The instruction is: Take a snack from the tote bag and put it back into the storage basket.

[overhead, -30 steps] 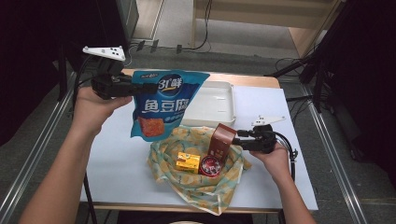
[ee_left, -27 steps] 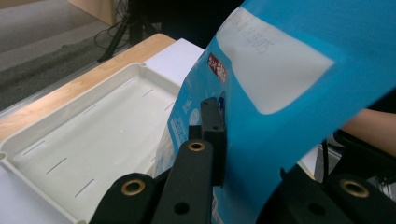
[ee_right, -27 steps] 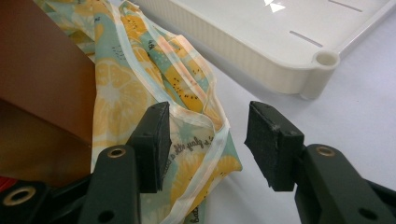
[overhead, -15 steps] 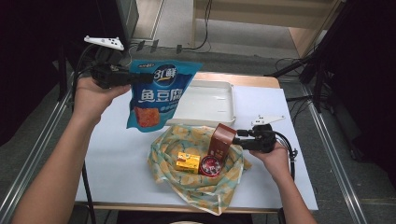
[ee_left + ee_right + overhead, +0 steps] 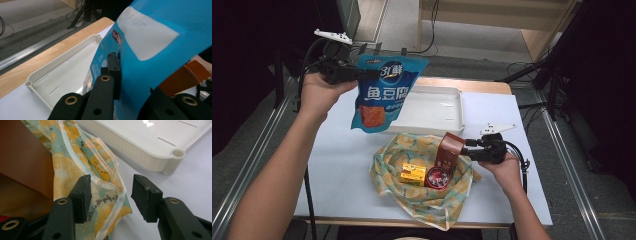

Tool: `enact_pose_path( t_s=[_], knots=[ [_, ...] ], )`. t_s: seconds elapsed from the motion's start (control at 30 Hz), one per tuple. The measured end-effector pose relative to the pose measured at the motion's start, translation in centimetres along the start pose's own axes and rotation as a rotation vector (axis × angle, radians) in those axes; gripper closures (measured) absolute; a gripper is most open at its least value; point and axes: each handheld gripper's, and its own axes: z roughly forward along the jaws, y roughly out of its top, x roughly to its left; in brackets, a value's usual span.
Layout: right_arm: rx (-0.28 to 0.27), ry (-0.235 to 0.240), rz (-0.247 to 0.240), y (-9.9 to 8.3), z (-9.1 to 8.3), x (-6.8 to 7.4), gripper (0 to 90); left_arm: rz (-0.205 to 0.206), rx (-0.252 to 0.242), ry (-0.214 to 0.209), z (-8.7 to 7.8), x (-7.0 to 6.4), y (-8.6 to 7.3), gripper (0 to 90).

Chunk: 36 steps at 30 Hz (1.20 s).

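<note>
Blue snack bag [image 5: 384,92]: glossy plastic pouch, flat and rectangular, white Chinese lettering on the front, orange food picture low on it, back side has a white label panel [image 5: 147,37]. It hangs in the air above the near-left corner of the white tray [image 5: 447,95], tilted, lower corner over the tray's left edge. Left gripper [image 5: 362,74] is clamped on the bag's top left edge, jaws closed onto the film, which bends around them.

White tray: hard moulded plastic, shallow, rectangular, raised rim with round corner posts, thin slots in the floor.

Near side of the tray: soft cloth bag [image 5: 422,197], pale teal with a yellow lemon-slice print and a stitched hem, mouth spread open. Inside it: a brown carton [image 5: 450,150] standing upright, a small yellow box [image 5: 413,173], a round red-lidded item [image 5: 438,176].

Right gripper [image 5: 111,186]: jaws apart, gripping nothing, straddling the cloth bag's hem on the side nearest the tray, just beside the brown carton
</note>
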Motion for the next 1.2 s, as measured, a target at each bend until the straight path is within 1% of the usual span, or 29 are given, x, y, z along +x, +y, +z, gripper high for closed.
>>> enact_pose_path(
  t_s=[0.1,0.27,0.5,0.57,0.7,0.8,0.9,1.03,1.1,1.2],
  knots=[
    [-0.002,0.002,0.0,0.0,0.0,0.0,51.4,-0.009,-0.008,0.003,0.5,0.5,0.5,90.0],
    [0.001,0.001,0.001,0.0,0.0,0.1,51.4,-0.016,-0.004,0.005,1.4,1.3,1.1,90.0],
    [0.001,0.004,0.006,0.0,-0.1,0.2,51.3,-0.026,0.002,0.014,3.2,2.2,1.8,90.0],
    [-0.002,0.001,-0.002,0.0,0.0,0.2,51.3,-0.026,0.004,0.003,3.9,2.4,1.9,90.0],
    [0.006,0.005,0.008,-0.1,0.1,0.3,51.4,-0.033,0.012,-0.005,5.2,2.8,2.0,90.0],
    [0.009,0.001,0.005,-0.2,0.1,0.3,51.3,-0.038,0.015,-0.008,6.1,3.1,2.1,90.0],
    [0.008,-0.002,0.008,-0.3,0.0,0.3,51.3,-0.037,0.012,-0.008,7.0,3.3,2.3,90.0],
    [0.005,-0.004,0.01,-0.5,-0.3,0.4,51.4,-0.053,-0.004,-0.007,8.2,3.8,2.1,90.0],
    [0.005,-0.004,0.011,-0.5,-0.3,0.4,51.3,-0.056,-0.003,0.003,8.7,4.1,1.9,90.0],
    [0.006,-0.003,0.008,-0.6,-0.3,0.2,51.3,-0.066,0.005,0.007,9.5,4.3,1.8,90.0]
  ],
)
